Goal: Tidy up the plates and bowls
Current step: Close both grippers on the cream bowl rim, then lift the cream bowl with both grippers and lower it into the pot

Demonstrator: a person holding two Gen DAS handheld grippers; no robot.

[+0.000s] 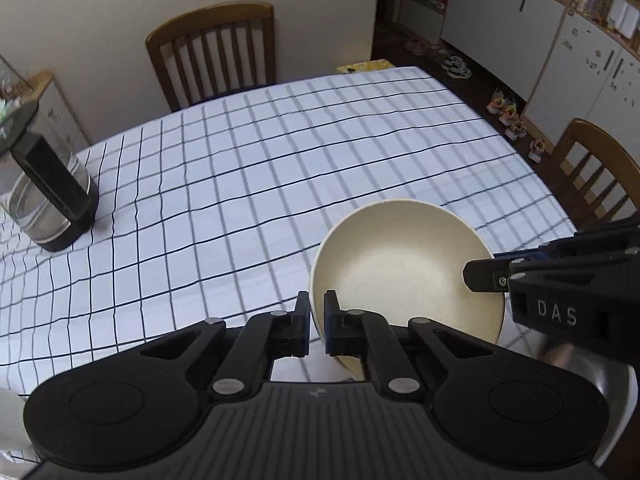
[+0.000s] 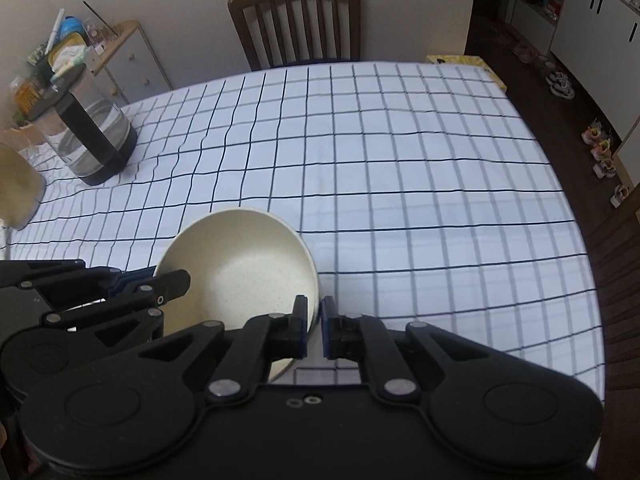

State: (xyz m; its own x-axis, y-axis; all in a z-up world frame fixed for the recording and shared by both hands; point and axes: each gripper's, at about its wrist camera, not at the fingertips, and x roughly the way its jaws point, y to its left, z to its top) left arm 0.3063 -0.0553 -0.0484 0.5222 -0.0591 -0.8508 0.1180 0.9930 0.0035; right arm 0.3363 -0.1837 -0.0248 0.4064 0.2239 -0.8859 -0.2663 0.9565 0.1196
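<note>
Two grippers are holding one cream bowl (image 1: 404, 276) by its rim, and I am watching both. My left gripper (image 1: 316, 328) is pinching the bowl's left edge, low in the middle of the left wrist frame. My right gripper (image 2: 314, 326) is pinching the bowl's right edge, low in the middle of the right wrist frame. The bowl is tilting, its open side facing the cameras, over the near part of the checked tablecloth (image 1: 280, 160). A glass kettle (image 2: 90, 136) is standing at the upper left of the frame. A wooden chair (image 2: 298, 20) is sitting behind the table.
</note>
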